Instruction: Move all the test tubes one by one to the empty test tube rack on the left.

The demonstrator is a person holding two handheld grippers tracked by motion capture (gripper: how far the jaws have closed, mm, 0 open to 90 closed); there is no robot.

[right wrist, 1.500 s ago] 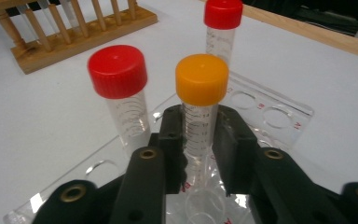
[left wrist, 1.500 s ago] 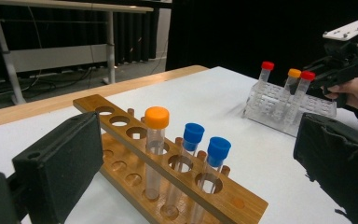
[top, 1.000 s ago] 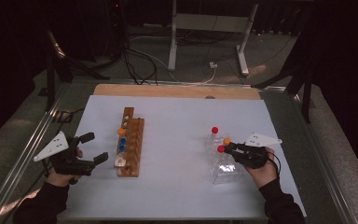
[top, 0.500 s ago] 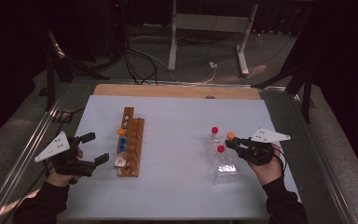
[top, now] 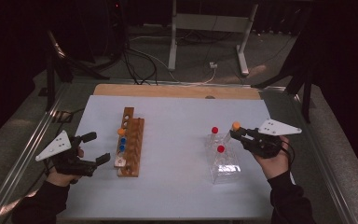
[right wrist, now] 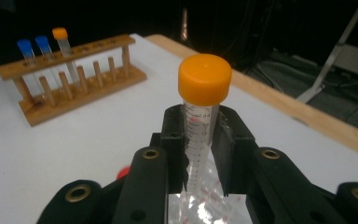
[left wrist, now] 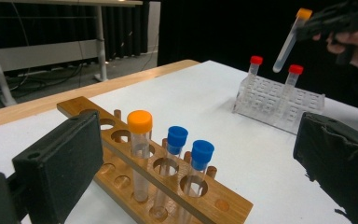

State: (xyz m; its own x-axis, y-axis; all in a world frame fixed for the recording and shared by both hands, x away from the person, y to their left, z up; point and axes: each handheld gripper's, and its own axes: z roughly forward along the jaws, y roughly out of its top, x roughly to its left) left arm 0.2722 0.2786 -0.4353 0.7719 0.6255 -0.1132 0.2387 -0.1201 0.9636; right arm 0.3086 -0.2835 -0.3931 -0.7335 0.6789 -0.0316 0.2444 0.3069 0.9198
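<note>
- Right tool (top: 238, 134) grips the orange-capped tube (right wrist: 200, 121) between its jaws, just below the cap, lifted clear above the clear rack (top: 223, 163).
- Left tool (top: 98, 148) open, beside the wooden rack (top: 133, 149) on the desk (top: 177, 186).

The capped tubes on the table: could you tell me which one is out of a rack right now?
The orange-capped tube clamped in the right gripper, lifted above the clear rack; the others all stand in racks.

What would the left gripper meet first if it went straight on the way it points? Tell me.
Most likely the wooden rack, right ahead of the open left gripper, starting with its orange-capped tube and two blue-capped tubes. Exact depth is hard to judge.
</note>
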